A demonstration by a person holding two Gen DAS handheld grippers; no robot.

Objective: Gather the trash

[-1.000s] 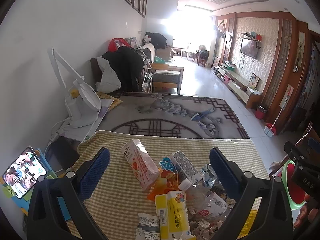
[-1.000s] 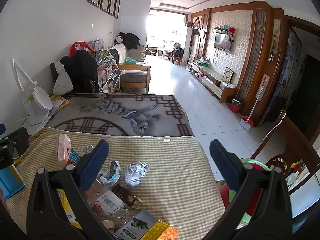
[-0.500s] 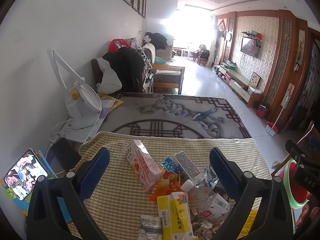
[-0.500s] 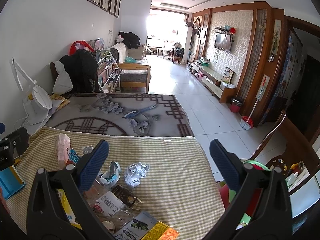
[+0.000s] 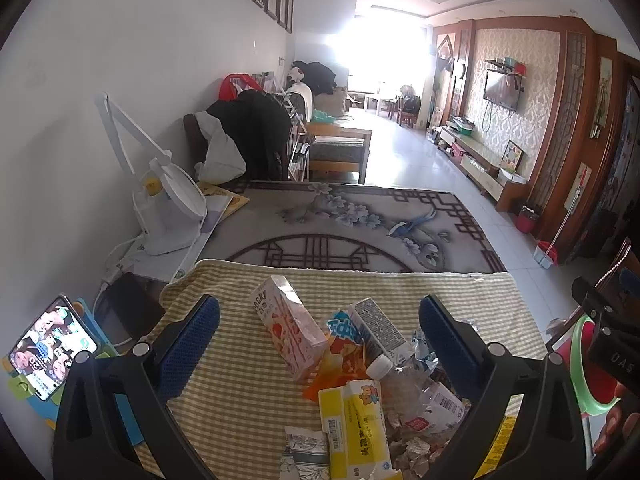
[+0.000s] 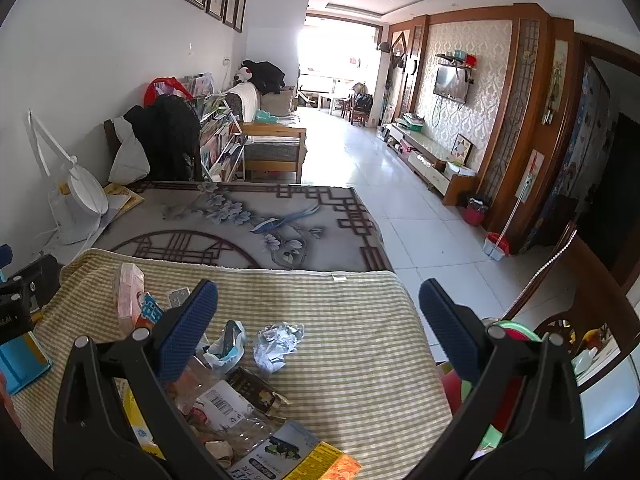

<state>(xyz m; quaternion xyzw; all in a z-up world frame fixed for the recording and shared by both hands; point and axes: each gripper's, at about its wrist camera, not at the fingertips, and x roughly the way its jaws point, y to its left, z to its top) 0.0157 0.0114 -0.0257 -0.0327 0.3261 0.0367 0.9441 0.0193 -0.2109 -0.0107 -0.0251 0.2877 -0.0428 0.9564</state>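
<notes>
**Both claws released above the trash pile**

The left claw (image 5: 319,344) hangs spread wide, holding nothing, over a heap of trash on the checked cloth (image 5: 224,396) covering the counter. Between its fingers lie a pink box (image 5: 286,326), a grey carton (image 5: 376,330), an orange wrapper (image 5: 340,360), a clear bottle (image 5: 404,388) and a yellow carton (image 5: 356,420). The right claw (image 6: 318,332) is likewise spread and empty, above a crumpled paper ball (image 6: 278,340). A white lamp (image 5: 168,208) stands further off.
</notes>
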